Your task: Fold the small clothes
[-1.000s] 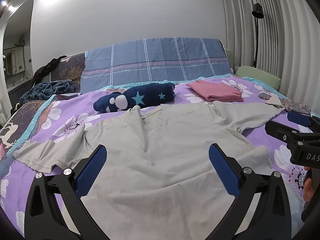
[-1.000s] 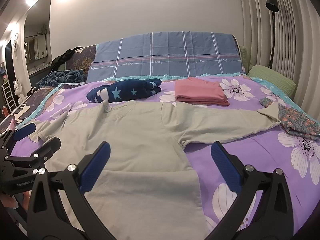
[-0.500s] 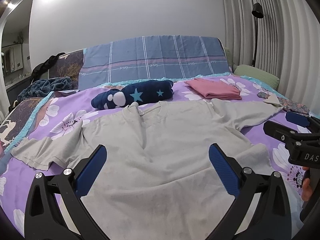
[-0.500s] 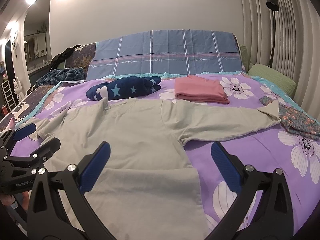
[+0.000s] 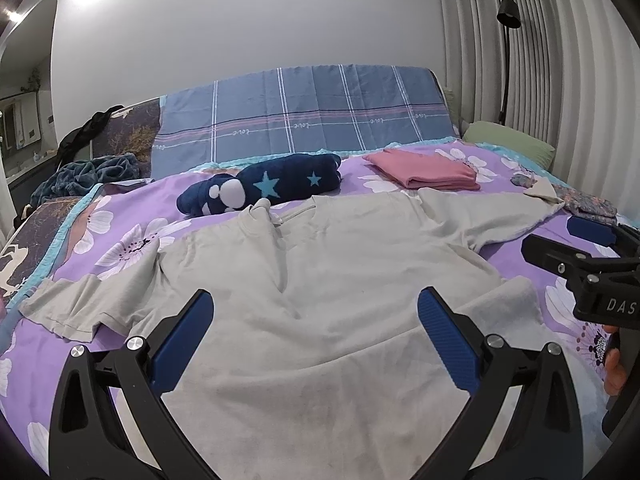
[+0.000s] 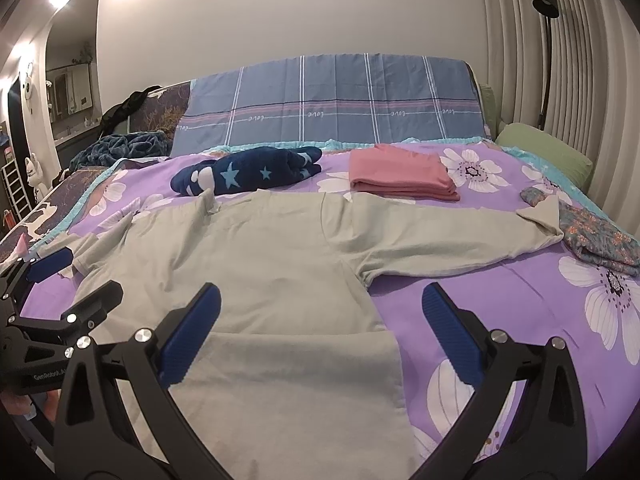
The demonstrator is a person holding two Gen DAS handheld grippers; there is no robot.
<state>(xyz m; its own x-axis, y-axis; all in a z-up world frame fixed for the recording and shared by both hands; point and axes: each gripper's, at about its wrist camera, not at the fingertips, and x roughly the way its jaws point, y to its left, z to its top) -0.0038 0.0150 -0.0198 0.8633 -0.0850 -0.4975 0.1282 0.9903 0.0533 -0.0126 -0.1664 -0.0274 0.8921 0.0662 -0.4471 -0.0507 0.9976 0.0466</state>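
Shirt (image 5: 320, 272), grey, spread flat on the floral bedspread (image 6: 520, 304), sleeves out to both sides, bottom hem folded up over the body. Left gripper (image 5: 314, 332): jaws spread wide, above the lower body of the shirt, holding nothing. Right gripper (image 6: 320, 332): jaws spread wide, over the shirt's right edge, holding nothing. Pink folded cloth (image 6: 400, 176) and navy star-print bundle (image 6: 248, 170) lie beyond the collar. Patterned cloth (image 6: 600, 240) touches the right sleeve end.

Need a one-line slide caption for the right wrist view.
Open right gripper above a grey T-shirt spread on a floral bedspread, hem folded up, left gripper alongside.
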